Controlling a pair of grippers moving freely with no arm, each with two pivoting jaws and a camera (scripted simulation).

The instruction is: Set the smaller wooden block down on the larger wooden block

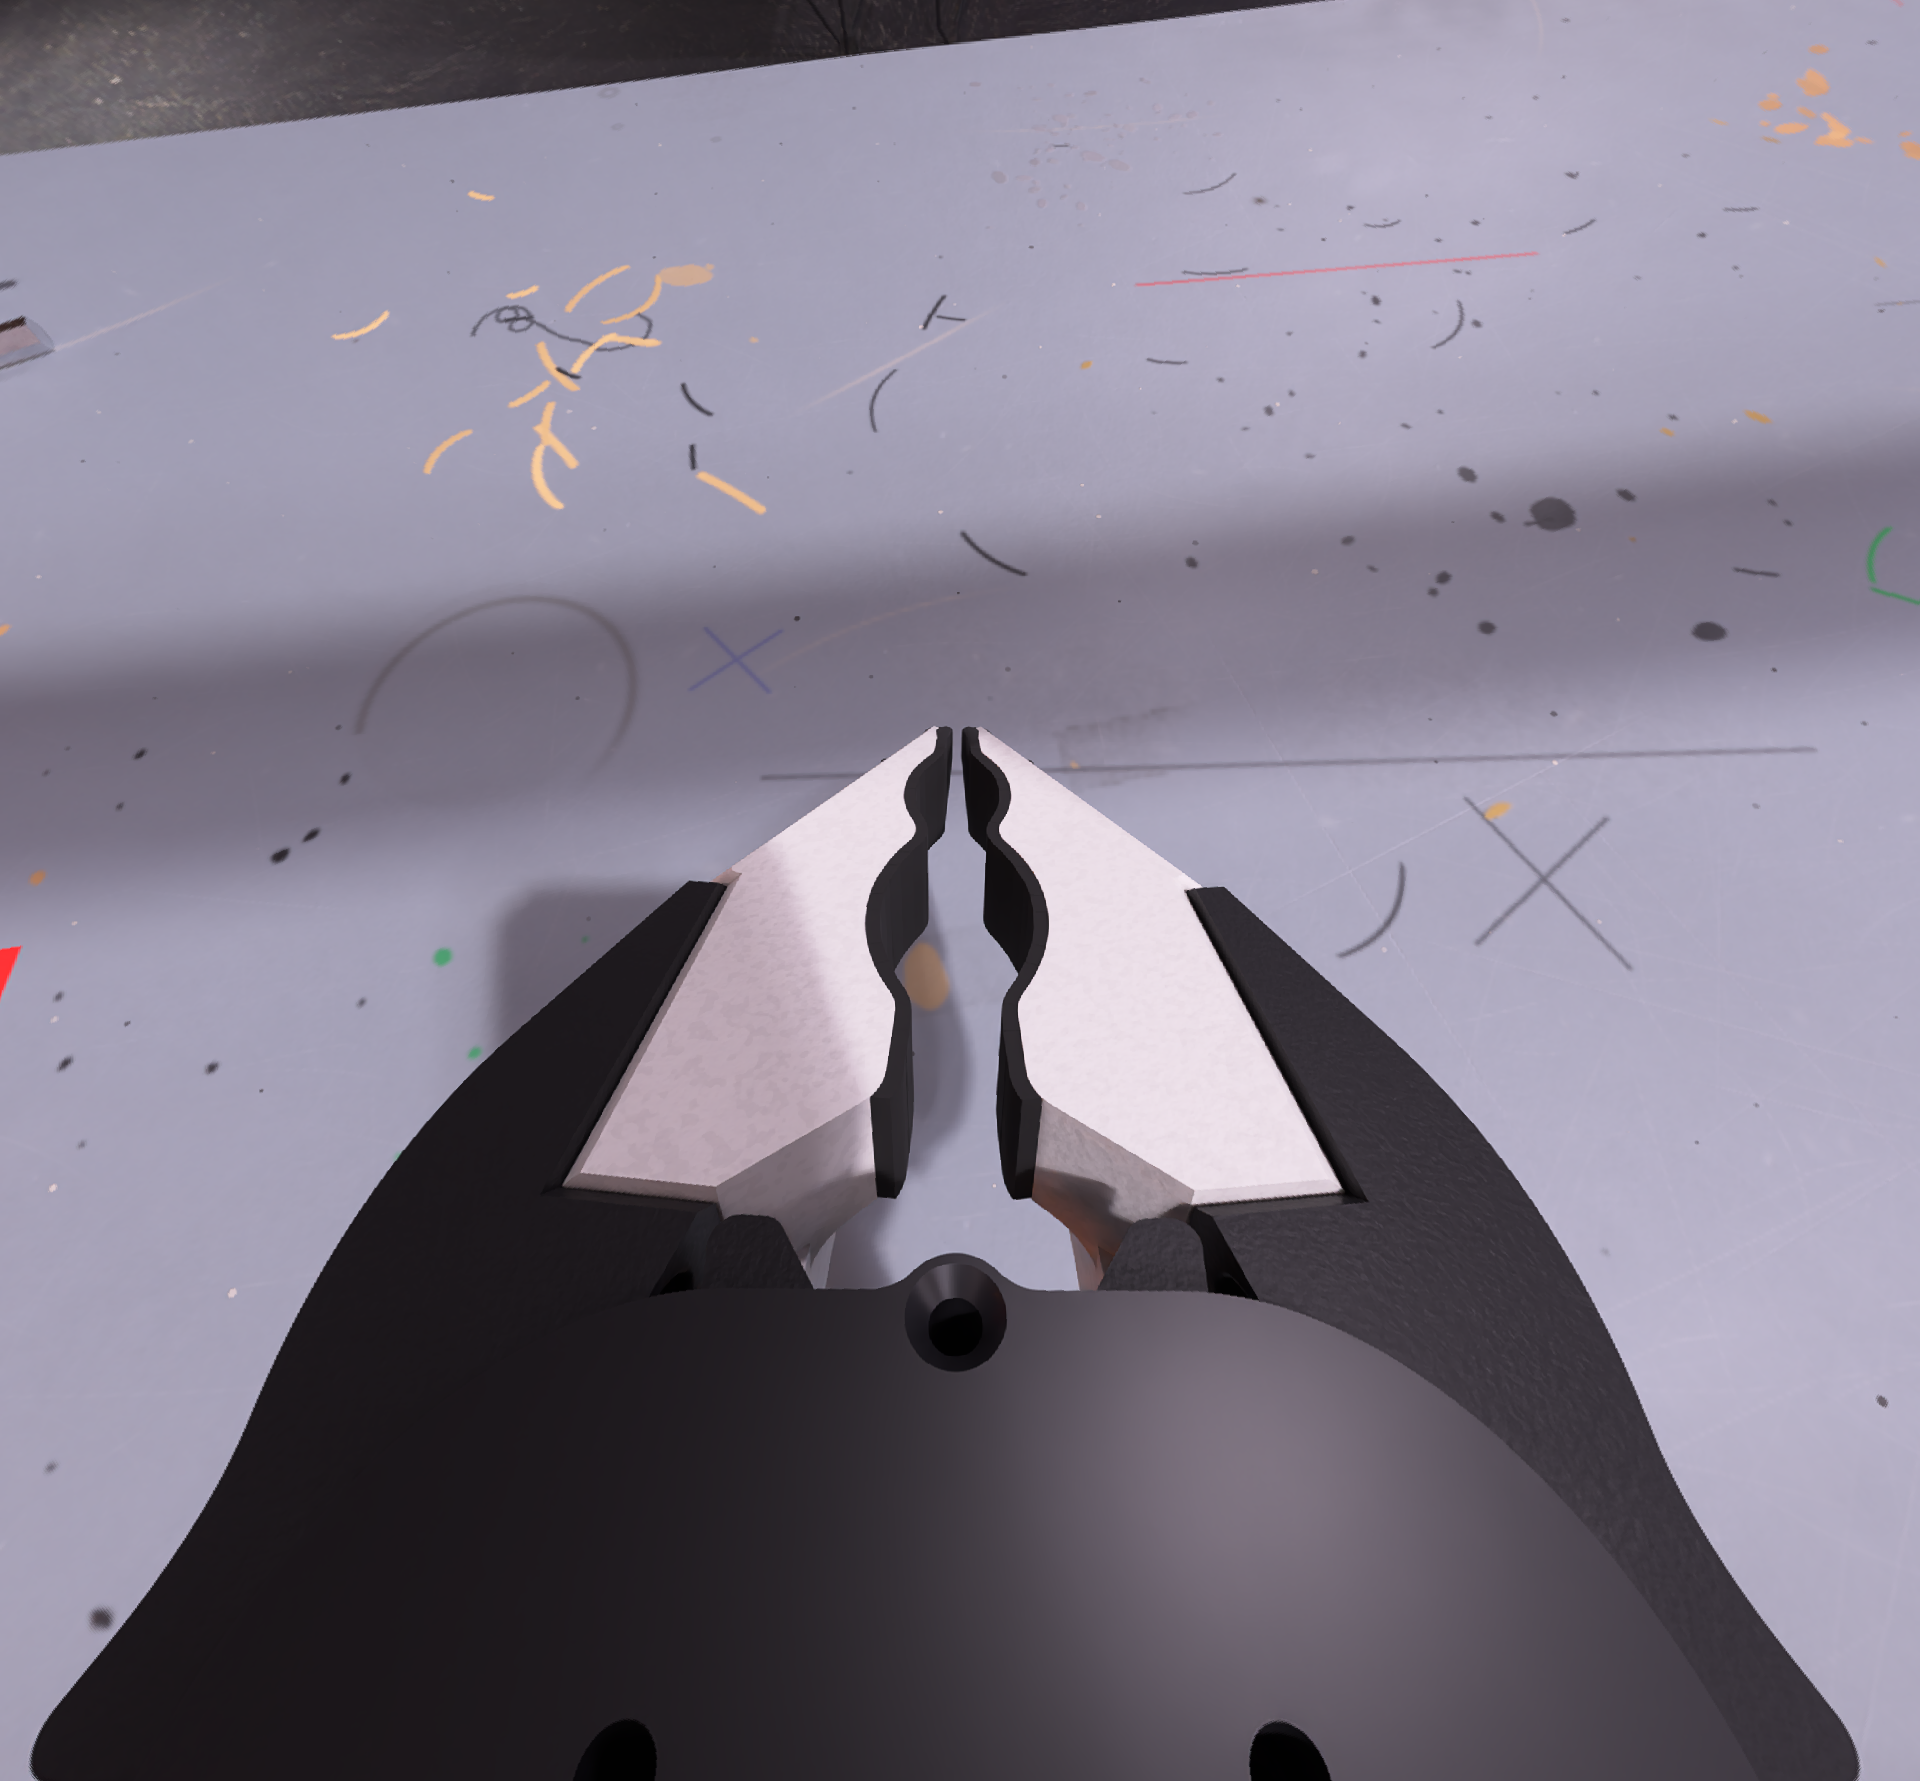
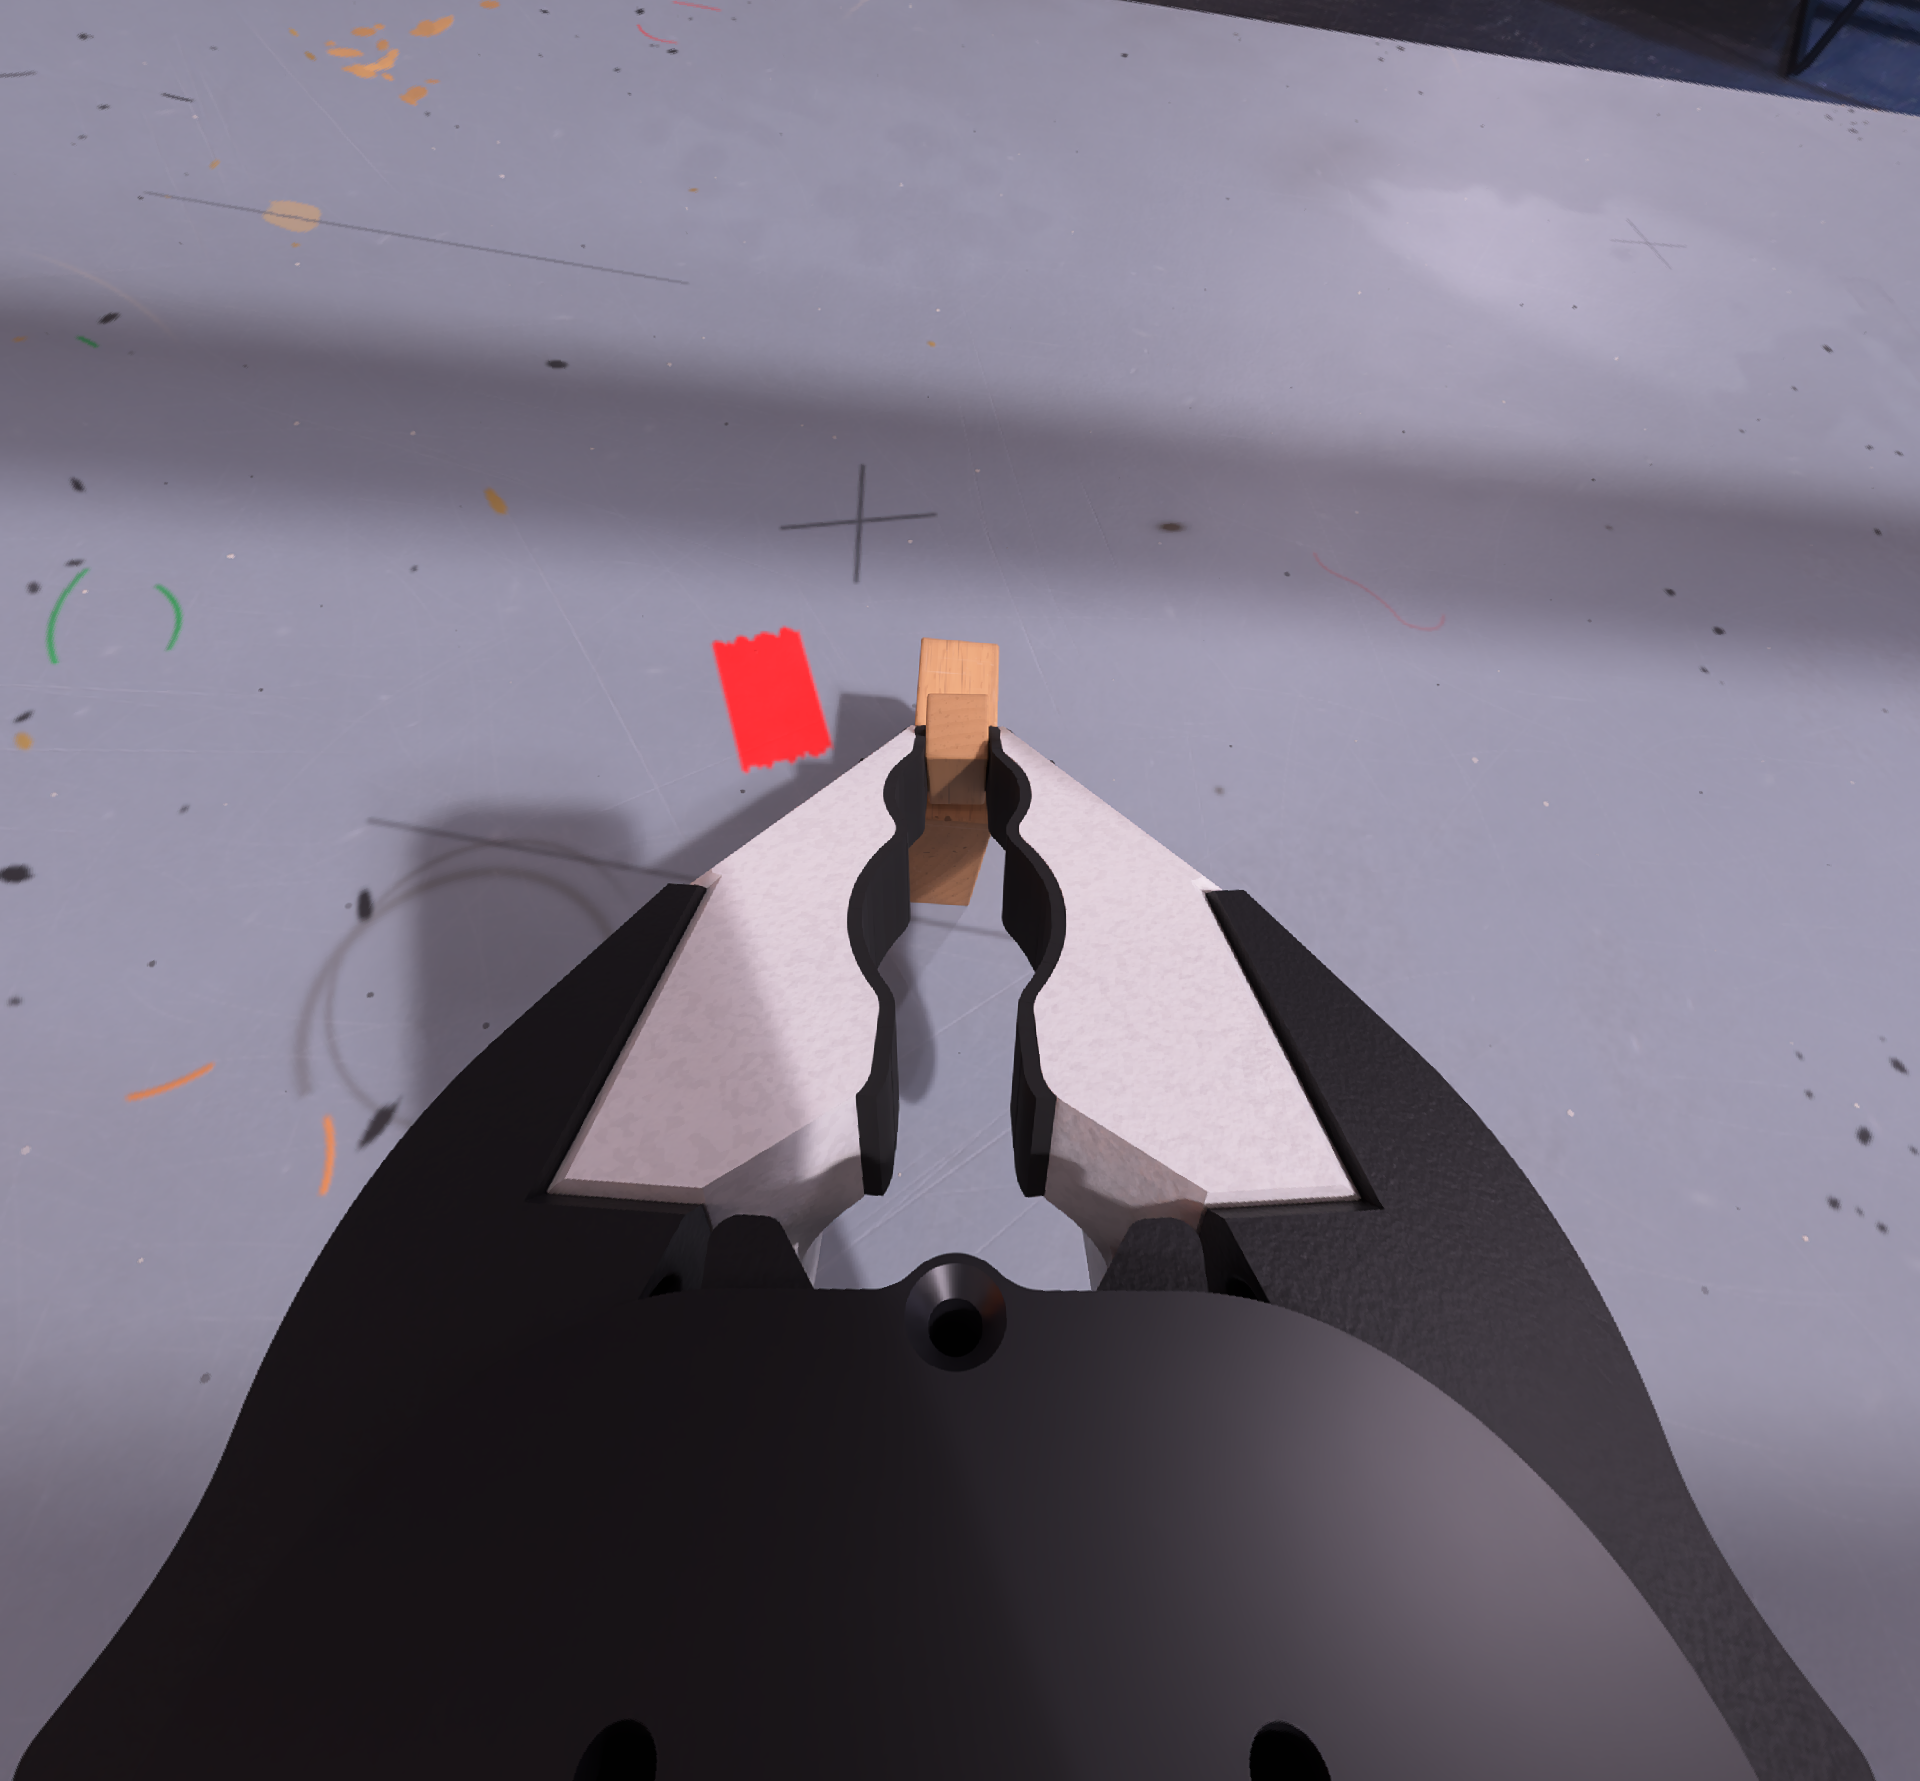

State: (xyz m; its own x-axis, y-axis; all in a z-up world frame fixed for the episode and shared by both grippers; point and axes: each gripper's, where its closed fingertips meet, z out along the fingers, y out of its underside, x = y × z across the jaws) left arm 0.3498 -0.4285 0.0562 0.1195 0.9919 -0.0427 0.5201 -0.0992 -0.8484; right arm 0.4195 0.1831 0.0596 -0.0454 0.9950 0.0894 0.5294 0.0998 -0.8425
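On a grey, paint-flecked table (image 2: 1351, 277): right gripper (image 2: 954, 732) clamped on the smaller wooden block (image 2: 954, 744) at its fingertips, larger wooden block (image 2: 961, 666) showing straight ahead and beneath — apparently aligned for lowering. Red patch (image 2: 771, 701) just left. Left gripper (image 1: 954, 732) pinched together, empty — no blocks visible.

Both grippers are black with speckled white finger faces and black wavy inner pads; that holds for the left gripper (image 1: 954, 739) and the right gripper (image 2: 954, 739). Between the right fingertips sits a pale tan smaller wooden block (image 2: 956, 744), with the larger wooden block (image 2: 958, 669) of the same light grain just beyond. Left of those tips lies a bright red patch (image 2: 771, 701). The table (image 1: 1247, 443) is grey-lilac, flecked with black, orange and green marks.
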